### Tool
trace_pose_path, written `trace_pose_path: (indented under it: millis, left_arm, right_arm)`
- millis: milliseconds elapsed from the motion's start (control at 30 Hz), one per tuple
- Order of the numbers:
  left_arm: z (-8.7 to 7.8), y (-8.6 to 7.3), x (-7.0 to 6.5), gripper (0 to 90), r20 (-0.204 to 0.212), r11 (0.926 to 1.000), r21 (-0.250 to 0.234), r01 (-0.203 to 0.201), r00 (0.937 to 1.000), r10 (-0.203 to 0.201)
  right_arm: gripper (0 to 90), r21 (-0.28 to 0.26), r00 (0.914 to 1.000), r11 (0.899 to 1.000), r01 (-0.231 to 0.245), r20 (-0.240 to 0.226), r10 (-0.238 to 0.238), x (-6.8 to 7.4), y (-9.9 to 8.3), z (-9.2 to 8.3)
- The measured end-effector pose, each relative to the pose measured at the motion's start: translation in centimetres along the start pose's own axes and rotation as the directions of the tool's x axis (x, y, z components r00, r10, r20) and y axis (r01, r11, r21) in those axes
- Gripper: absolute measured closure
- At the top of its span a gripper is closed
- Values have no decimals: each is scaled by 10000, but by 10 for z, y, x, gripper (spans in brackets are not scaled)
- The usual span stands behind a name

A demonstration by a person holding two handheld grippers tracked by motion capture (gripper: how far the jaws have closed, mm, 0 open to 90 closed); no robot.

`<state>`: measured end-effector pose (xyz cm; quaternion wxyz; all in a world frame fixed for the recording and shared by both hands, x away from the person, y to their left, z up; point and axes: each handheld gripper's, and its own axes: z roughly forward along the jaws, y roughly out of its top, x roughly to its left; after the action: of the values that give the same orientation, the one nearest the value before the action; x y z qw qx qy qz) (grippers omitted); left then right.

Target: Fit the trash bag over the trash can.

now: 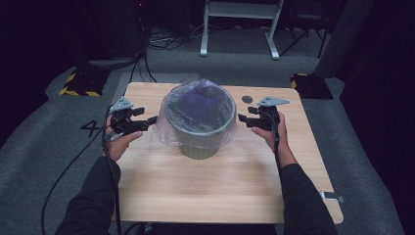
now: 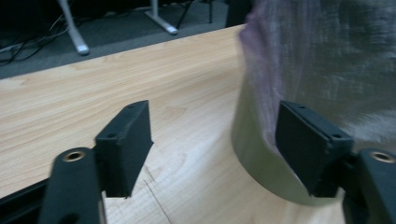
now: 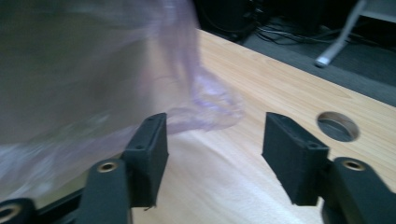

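Observation:
A grey-green bin (image 1: 198,144) stands in the middle of the wooden table (image 1: 220,186). A thin purple plastic bag (image 1: 198,105) lines it, bulges over the top and hangs down over the rim. My left gripper (image 1: 152,121) sits just left of the bin, open, with its tips pointing at the bag's skirt. In the left gripper view the bag (image 2: 327,56) and bin wall (image 2: 252,154) lie just beyond the open left gripper (image 2: 215,135), and the pads press on nothing. My right gripper (image 1: 241,117) is open at the bin's right side. The right gripper view shows the loose bag (image 3: 93,70) beside the empty right gripper (image 3: 215,144).
A round hole (image 1: 247,99) is cut in the table behind the right gripper, also visible as the hole (image 3: 337,126). Beyond the far edge lie floor cables and a white frame's legs (image 1: 274,49). Yellow-and-black striped bases (image 1: 78,85) flank the far corners.

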<state>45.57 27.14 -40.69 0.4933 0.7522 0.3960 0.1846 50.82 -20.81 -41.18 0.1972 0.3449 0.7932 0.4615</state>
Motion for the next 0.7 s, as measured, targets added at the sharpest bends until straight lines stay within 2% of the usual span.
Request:
trace_pose_path:
  millis: [100,133,233,333,433,500,567,600,633,700]
  left_arm:
    - [-9,-4,-7,214,264,9992,-98,-400,9988,402]
    - [-11,-5,-10,212,268,9980,-34,-633,9976,633]
    - [-16,-11,-21,193,694,9947,-41,-1029,9923,1029]
    - [-17,-15,-38,159,1248,9869,-6,-1613,9792,1601]
    - [-16,-16,-58,157,1273,9776,61,-2105,9698,2080]
    - [-15,-14,-66,158,1508,9719,-85,-2353,9605,2339]
    - [-11,-12,-74,160,1599,9680,-100,-2508,9552,2491]
    - [-8,-11,-76,167,1655,9659,-77,-2588,9523,2564]
    - [-6,-10,-78,187,1627,9626,-40,-2708,9496,2679]
    - [0,-8,-81,262,1490,9597,80,-2810,9493,2767]
  right_arm:
    - [347,-2,9977,9986,531,-412,-530,8,-2,-7]
    - [338,-4,9957,9968,798,-463,-797,11,-3,-9]
    - [314,-121,9875,9903,1382,-749,-1387,23,-6,-16]
    - [294,-330,9749,9807,1926,-1073,-1951,37,-9,-23]
    - [257,-260,9616,9718,2346,-1406,-2359,50,-12,-27]
    - [248,-201,9565,9690,2464,-1559,-2465,57,-12,-27]
    - [257,-259,9436,9549,2957,-1477,-2962,67,-14,-27]
    - [257,-223,9396,9514,3071,-1519,-3068,71,-15,-26]
    - [257,-181,9379,9495,3133,-1511,-3123,74,-15,-24]
    - [258,-195,9376,9479,3180,-1415,-3175,79,-17,-21]
